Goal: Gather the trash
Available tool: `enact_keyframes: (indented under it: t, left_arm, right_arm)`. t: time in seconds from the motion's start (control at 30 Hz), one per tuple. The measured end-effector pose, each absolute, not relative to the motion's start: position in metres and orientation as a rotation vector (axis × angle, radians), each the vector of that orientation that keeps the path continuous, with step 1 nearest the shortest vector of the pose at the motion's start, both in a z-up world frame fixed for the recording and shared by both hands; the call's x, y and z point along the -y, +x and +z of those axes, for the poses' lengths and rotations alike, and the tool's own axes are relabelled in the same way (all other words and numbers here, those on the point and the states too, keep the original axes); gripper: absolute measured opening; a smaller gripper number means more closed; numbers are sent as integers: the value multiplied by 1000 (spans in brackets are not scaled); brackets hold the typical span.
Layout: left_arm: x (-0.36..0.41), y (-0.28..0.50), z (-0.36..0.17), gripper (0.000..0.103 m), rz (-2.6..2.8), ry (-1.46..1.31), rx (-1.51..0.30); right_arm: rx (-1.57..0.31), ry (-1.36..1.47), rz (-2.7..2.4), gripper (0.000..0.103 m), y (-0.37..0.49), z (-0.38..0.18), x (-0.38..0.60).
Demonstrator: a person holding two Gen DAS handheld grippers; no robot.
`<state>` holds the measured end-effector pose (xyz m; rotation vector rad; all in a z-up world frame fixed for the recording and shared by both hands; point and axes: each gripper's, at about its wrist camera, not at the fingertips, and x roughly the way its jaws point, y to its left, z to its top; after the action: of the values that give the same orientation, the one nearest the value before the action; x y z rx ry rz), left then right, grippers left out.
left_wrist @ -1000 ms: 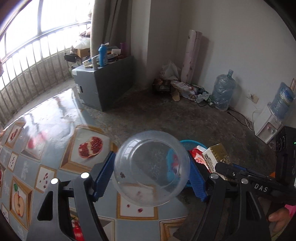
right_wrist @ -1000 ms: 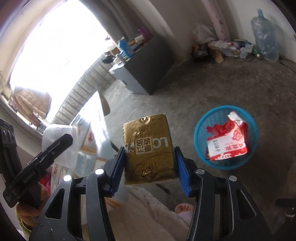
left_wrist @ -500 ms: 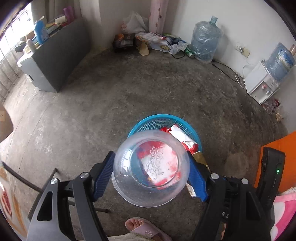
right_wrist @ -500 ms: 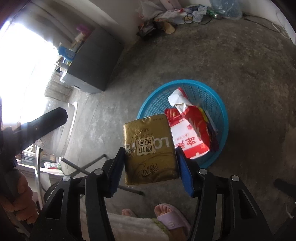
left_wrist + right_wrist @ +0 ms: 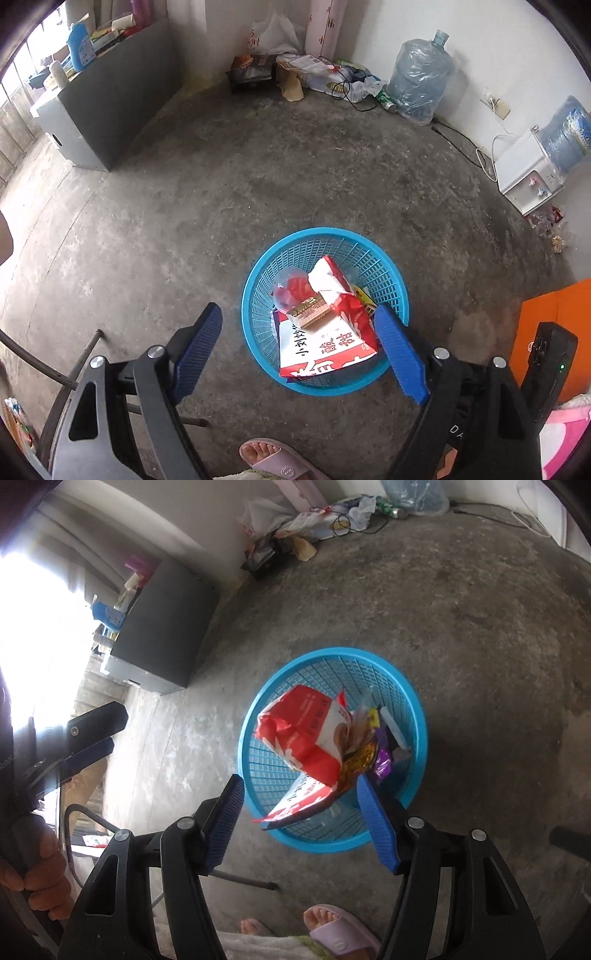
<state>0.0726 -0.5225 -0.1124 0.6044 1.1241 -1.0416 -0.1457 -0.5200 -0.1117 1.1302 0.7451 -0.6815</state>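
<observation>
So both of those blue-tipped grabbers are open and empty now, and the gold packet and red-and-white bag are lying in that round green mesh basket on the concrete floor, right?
Nearly. The round mesh basket is blue, not green, as the left wrist view shows. The rest holds: the left gripper and right gripper are open and empty, and the gold packet and red-and-white bag lie in the basket on the concrete floor.

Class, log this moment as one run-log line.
left gripper: open, empty | right gripper: open, empty | basket: red bag, gold packet, clear cup inside
</observation>
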Motion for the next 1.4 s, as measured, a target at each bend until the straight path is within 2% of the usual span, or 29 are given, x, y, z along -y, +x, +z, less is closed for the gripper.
enact_keyframes:
  t: [0.2, 0.37, 0.47, 0.63, 0.73, 0.87, 1.07, 1.23, 1.4]
  left_arm:
    - [479, 66, -56, 83, -1089, 515, -1042]
    - [417, 60, 7, 83, -1122, 425, -908]
    - [371, 54, 41, 86, -1110, 379, -836]
    - [285, 46, 85, 97, -1009, 253, -736]
    - [237, 40, 99, 97, -912, 204, -700]
    - [179, 28, 103, 97, -724, 196, -652]
    - [114, 9, 81, 97, -459, 280, -598]
    - [73, 0, 58, 97, -280, 218, -674]
    - [63, -3, 22, 97, -211, 243, -824]
  right_arm:
    - [-700, 1052, -701, 61, -152, -75, 507]
    - [-654, 909, -699, 66, -149, -24, 481]
    - [-605, 799, -676, 74, -146, 10, 459]
    - [-536, 581, -618, 95, -134, 65, 413]
    - [-485, 474, -588, 95, -132, 93, 382]
    - [-437, 420, -503, 95, -132, 115, 350]
    - [-449, 335, -446, 95, -130, 118, 319]
    - [-596, 182, -453, 95, -113, 107, 288]
    - [-793, 193, -460, 95, -105, 74, 274]
